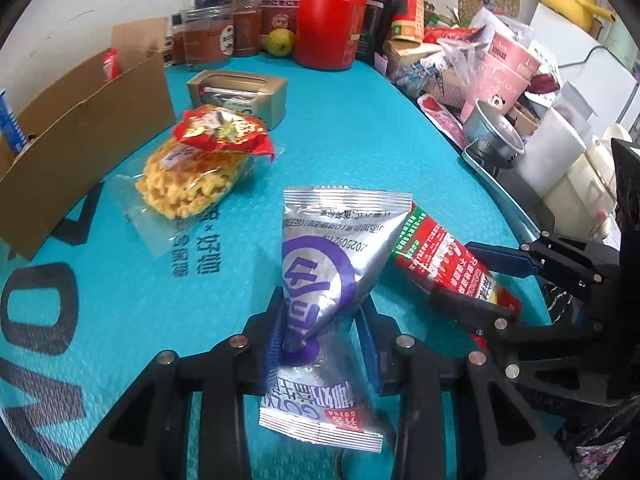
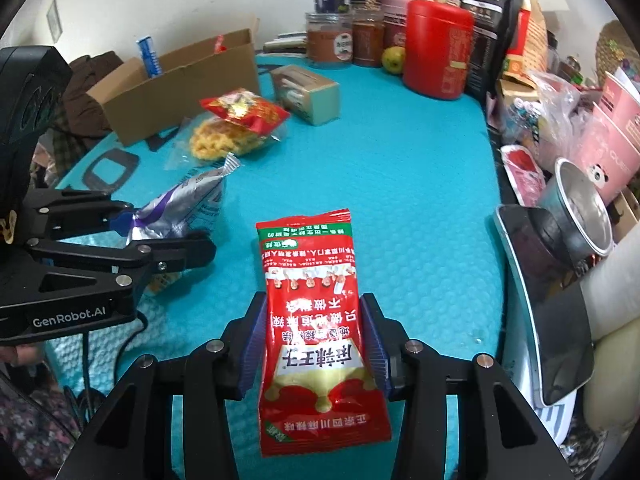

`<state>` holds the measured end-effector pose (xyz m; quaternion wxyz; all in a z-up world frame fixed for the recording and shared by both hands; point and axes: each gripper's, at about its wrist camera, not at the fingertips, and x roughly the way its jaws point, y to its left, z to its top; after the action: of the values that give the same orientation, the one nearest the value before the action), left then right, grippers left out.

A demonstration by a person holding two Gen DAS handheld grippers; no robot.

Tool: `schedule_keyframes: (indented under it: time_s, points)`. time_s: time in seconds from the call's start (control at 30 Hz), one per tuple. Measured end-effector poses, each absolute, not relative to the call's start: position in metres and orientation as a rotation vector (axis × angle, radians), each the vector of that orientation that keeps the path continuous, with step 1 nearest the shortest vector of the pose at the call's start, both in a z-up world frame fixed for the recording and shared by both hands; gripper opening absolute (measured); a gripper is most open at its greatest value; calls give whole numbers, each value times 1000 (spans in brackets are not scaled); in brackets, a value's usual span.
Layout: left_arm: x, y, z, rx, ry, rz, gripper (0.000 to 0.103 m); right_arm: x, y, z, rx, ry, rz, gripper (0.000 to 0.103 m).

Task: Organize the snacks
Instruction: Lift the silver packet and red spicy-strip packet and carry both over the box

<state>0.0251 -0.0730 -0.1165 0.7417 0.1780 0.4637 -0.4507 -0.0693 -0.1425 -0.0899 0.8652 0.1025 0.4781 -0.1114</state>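
Left hand-held gripper (image 1: 320, 332): pressed together on a silver foil snack packet with purple print (image 1: 320, 248), which is pinched at its crumpled middle and held above the turquoise bubble-textured counter (image 1: 360, 128).
Right hand-held gripper (image 2: 314, 340): clamped on a red plastic snack packet with white lettering (image 2: 316, 320), gripped by both long edges and raised over the counter.
Two packets: held side by side, the red one just right of the silver one.
Clear bag of yellow crisps with a red top (image 1: 200, 168): lying flat on the counter, beyond the silver packet.
Open brown cardboard box (image 1: 80, 140): standing at the far left, near the crisps.
Small gold windowed carton (image 1: 240, 96): placed behind the crisps.
Red cylindrical canister (image 1: 332, 24): seen upright at the back.
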Motion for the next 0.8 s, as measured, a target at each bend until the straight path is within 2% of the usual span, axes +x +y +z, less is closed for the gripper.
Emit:
schedule_keyframes:
  time_s: [0.8]
  points:
    - [49,14,-56,167,834,-835,32,-20,-71,-34,50,824,25,45]
